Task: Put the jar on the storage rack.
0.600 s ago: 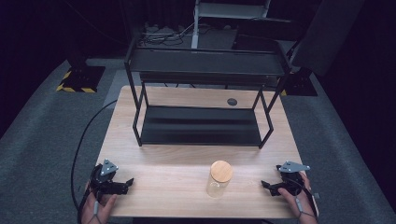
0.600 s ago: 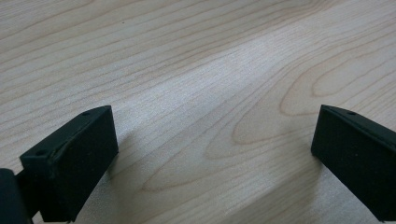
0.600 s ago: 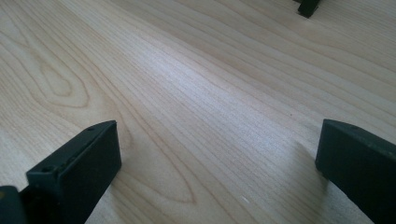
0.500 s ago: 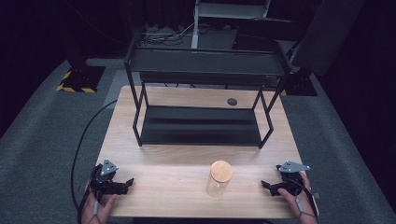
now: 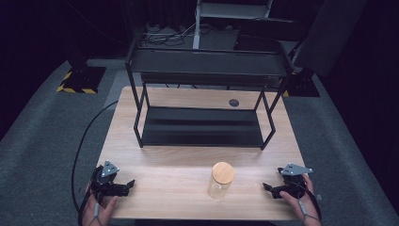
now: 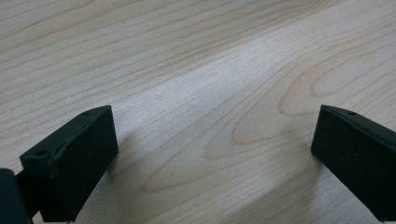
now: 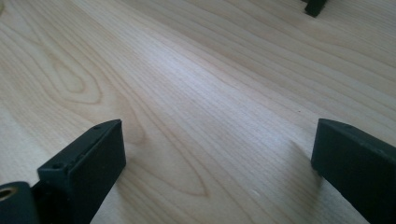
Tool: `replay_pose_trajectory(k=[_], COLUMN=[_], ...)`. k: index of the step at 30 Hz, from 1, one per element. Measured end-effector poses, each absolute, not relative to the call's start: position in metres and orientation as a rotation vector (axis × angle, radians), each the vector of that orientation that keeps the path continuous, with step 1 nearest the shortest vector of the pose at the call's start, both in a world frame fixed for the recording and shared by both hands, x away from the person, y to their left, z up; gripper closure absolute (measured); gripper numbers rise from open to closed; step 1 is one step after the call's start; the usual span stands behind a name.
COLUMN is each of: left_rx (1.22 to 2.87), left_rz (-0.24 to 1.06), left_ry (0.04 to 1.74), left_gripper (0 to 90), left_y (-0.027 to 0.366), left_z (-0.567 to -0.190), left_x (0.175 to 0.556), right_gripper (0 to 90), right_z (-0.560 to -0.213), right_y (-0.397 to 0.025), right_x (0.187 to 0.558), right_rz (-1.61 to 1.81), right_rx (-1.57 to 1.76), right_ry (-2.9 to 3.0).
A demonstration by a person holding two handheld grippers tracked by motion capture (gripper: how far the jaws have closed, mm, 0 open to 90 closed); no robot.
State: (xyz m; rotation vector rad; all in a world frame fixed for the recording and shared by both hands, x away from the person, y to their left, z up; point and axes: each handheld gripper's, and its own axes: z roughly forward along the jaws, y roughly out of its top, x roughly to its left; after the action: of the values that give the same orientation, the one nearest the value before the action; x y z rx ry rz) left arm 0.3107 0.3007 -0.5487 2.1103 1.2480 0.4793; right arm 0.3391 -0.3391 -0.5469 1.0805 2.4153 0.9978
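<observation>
The jar (image 5: 221, 180) with a wooden lid stood on the counter (image 5: 169, 176) in the lower middle of the frame. The left gripper (image 5: 126, 184) rested at lower left, the right gripper (image 5: 267, 187) at lower right, both with fingers wide and empty.

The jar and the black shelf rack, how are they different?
The jar is small, see-through glass with a round wooden lid; the shelf rack is big, black and metal-looking. The jar stands near the table's front edge between the left gripper and the right gripper; the shelf rack stands farther back. Both stand upright on the table.
</observation>
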Motion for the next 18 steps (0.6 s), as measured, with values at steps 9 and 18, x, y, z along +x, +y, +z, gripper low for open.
replay_pose_trajectory(k=[9,18], left_rx=[2.109,2.110], left_rz=[0.480,0.480], left_ry=[1.249,1.248], left_gripper=[0.4,0.5], left_y=[0.301,0.301], left_z=[-0.549,-0.549], left_x=[0.311,0.311], right_gripper=[2.7,2.8], right_z=[-0.537,-0.522], right_y=[-0.333,-0.328], right_x=[0.334,0.331], right_rz=[1.046,1.098], right_rx=[1.073,1.067], right_ry=[2.408,2.389])
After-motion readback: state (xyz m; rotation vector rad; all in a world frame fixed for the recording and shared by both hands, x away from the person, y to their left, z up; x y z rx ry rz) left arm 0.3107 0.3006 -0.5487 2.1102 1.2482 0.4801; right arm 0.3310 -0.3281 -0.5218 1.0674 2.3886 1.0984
